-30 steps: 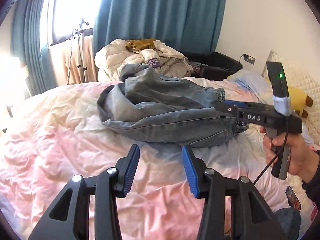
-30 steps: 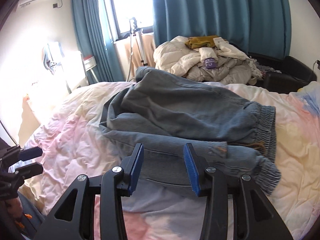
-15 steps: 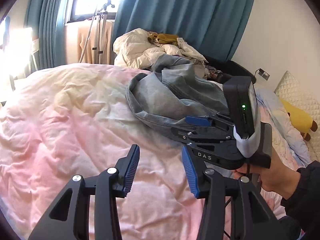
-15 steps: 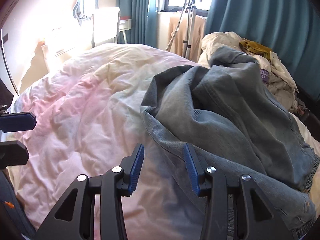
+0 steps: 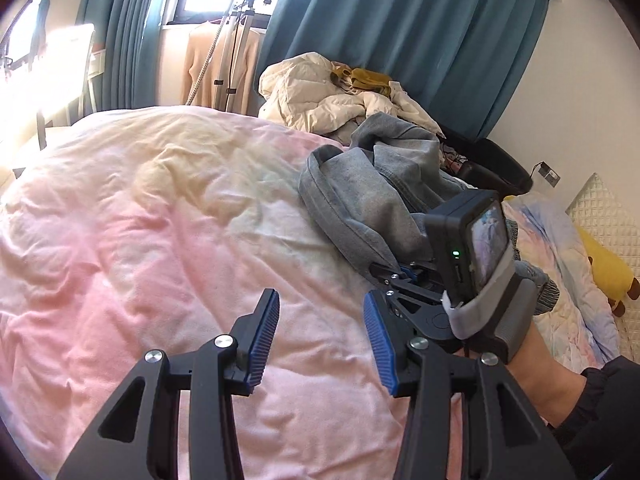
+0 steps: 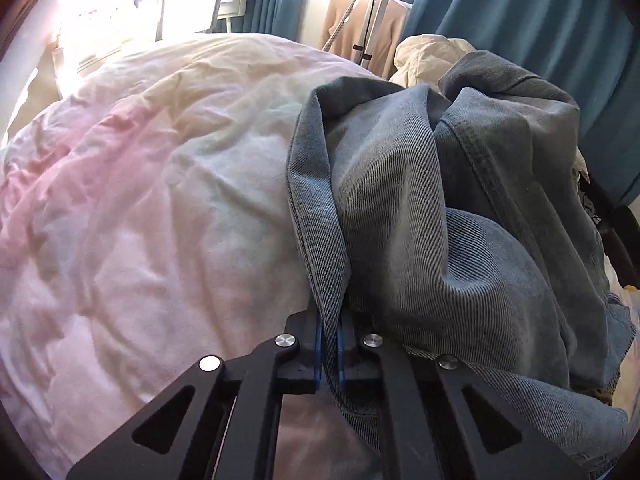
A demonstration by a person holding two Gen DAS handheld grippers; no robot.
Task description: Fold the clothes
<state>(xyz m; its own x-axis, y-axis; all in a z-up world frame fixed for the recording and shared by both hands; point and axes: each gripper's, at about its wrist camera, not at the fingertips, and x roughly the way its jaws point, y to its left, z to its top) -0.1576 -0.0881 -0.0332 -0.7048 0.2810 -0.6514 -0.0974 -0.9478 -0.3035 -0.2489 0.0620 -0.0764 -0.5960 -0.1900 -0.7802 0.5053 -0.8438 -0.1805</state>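
A pair of blue-grey jeans [image 5: 360, 196] lies bunched on the pink duvet [image 5: 140, 240] to the right of centre. In the right wrist view my right gripper [image 6: 329, 344] is shut on the near folded edge of the jeans [image 6: 420, 208], with denim pinched between the blue pads. In the left wrist view my left gripper [image 5: 320, 340] is open and empty, held over bare duvet just left of the right gripper's body [image 5: 460, 280].
A heap of cream bedding and clothes [image 5: 340, 96] lies at the far side of the bed. Teal curtains [image 5: 400, 40] and a tripod stand [image 5: 236, 40] are behind. A yellow plush toy [image 5: 604, 268] and a quilted pillow lie at the right.
My right gripper has moved in to the jeans' left edge and shut on it. My left gripper has swung left and closer to the right gripper, still open.
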